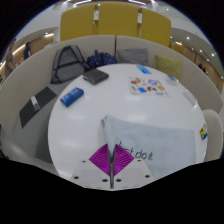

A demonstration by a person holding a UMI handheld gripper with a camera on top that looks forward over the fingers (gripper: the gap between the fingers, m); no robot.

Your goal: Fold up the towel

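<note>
A light grey towel (pixel 160 140) with dark lettering lies flat on the round white table (pixel 95 125), ahead of and to the right of the fingers. My gripper (pixel 112 160) is over the towel's near left edge. Its two magenta pads (pixel 101 158) are pressed together with no gap between them. I cannot see any cloth pinched between the pads.
On the far side of the table lie a dark flat device (pixel 95 75), a blue box (pixel 70 98) and several small coloured cards (pixel 150 86). A blue and yellow item (pixel 203 131) sits at the table's right edge. Yellow panels (pixel 105 20) and chairs stand beyond.
</note>
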